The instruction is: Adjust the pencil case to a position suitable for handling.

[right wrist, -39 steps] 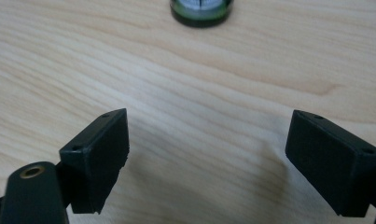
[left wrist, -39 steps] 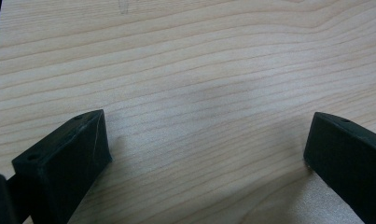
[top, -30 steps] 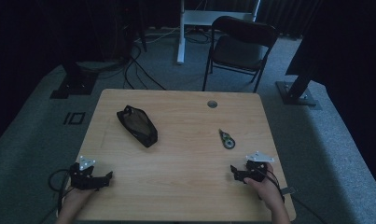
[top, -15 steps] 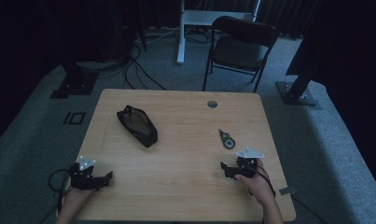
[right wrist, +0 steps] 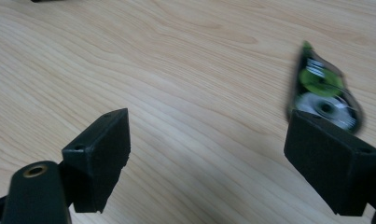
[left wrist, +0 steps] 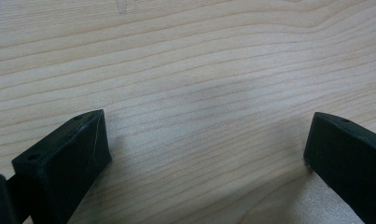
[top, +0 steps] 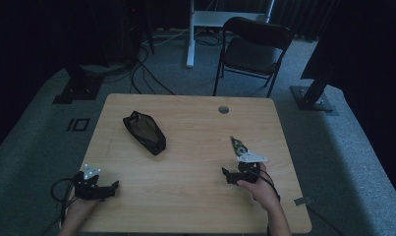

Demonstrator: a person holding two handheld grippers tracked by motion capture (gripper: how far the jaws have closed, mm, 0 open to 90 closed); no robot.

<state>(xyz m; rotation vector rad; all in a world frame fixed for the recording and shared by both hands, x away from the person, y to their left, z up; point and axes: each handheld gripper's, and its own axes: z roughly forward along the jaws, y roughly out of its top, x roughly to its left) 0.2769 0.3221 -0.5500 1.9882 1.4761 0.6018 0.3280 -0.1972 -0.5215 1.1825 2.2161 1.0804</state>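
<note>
Jaws of the right gripper stand wide apart and hold nothing, low over the bench; the left gripper is equally spread and empty. Just beyond the right one lies the correction-tape dispenser, probably a light, hard, slick plastic shell, best pinched across its flat sides. Farther off sits a soft black pouch.
</note>
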